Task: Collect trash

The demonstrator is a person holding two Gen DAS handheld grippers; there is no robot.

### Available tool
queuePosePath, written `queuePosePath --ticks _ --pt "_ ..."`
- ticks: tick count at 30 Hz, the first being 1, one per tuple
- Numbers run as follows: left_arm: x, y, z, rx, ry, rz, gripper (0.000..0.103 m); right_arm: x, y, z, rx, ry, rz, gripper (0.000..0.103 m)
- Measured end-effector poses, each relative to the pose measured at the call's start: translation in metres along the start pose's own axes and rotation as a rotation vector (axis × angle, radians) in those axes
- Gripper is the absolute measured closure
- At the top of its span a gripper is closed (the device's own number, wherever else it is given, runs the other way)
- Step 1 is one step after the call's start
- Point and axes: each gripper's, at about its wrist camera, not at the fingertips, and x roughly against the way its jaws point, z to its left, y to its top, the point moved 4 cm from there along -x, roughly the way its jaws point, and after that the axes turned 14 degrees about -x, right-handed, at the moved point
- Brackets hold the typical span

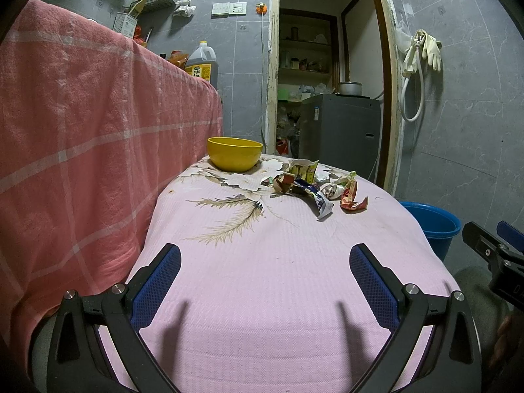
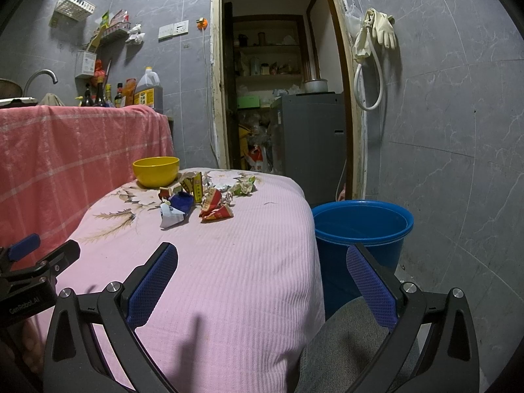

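A pile of crumpled wrappers (image 1: 314,186) lies at the far end of the table with the pink flowered cloth (image 1: 268,271); it also shows in the right wrist view (image 2: 199,201). A blue bucket (image 2: 360,229) stands on the floor to the table's right, also seen in the left wrist view (image 1: 432,226). My left gripper (image 1: 265,275) is open and empty over the near part of the table. My right gripper (image 2: 262,278) is open and empty over the table's near right edge. Both are well short of the wrappers.
A yellow bowl (image 1: 234,153) stands at the table's far end, left of the wrappers. A counter draped in a red checked cloth (image 1: 82,137) rises along the left. A doorway with a grey appliance (image 1: 340,127) lies beyond. The grey tiled wall (image 2: 458,131) is on the right.
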Motion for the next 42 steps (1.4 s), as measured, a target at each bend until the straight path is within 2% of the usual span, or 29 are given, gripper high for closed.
queuePosePath --ticks 15,26,32,38,42 --pt "0.000 0.000 0.000 -0.004 0.000 -0.001 0.002 -0.001 -0.001 0.003 0.001 0.004 0.004 0.000" --pt "0.001 0.013 -0.002 -0.016 -0.014 -0.010 0.002 -0.008 -0.003 0.000 -0.028 0.031 0.017 0.000" --pt "-0.008 0.040 0.006 -0.035 -0.009 -0.055 0.002 -0.016 0.026 0.004 0.009 0.069 -0.023 0.000" --pt "-0.036 0.067 0.017 -0.013 -0.017 -0.059 0.002 -0.043 0.057 0.014 0.047 0.126 -0.083 0.000" --pt "-0.062 0.078 0.018 -0.017 -0.044 -0.009 0.002 -0.075 0.064 0.022 0.070 0.182 -0.032 0.000"
